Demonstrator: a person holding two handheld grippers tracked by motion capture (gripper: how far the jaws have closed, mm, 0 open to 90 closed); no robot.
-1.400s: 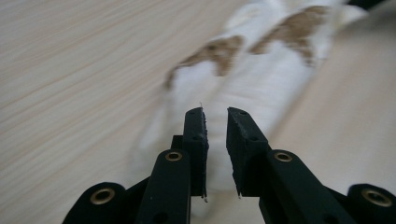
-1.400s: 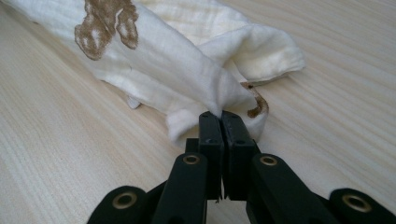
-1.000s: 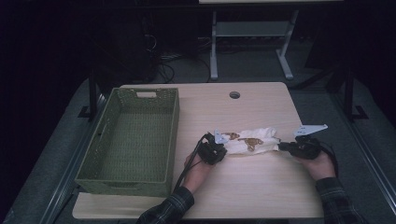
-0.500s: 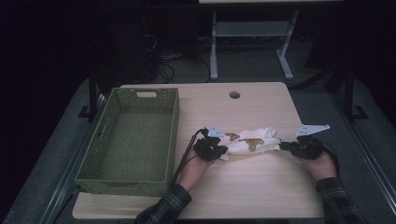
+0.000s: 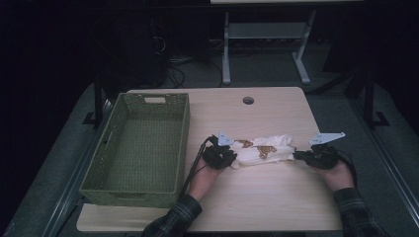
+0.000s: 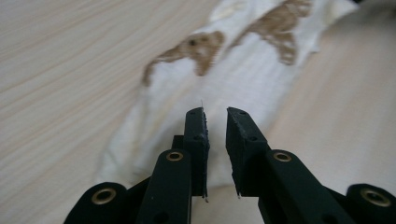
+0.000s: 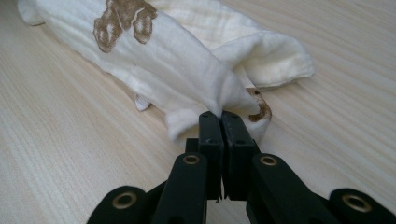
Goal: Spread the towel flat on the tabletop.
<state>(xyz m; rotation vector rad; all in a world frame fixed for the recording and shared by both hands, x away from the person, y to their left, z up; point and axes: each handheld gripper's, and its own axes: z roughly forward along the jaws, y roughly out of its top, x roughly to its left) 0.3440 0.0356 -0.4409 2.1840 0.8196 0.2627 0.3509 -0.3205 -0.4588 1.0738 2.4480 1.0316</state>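
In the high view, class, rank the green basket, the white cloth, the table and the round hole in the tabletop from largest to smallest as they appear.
1. table
2. green basket
3. white cloth
4. round hole
The gaps are plain, so nearness to the camera changes nothing.

A green woven basket (image 5: 138,148) sits at the table's (image 5: 267,197) left; a round hole (image 5: 248,100) behind.
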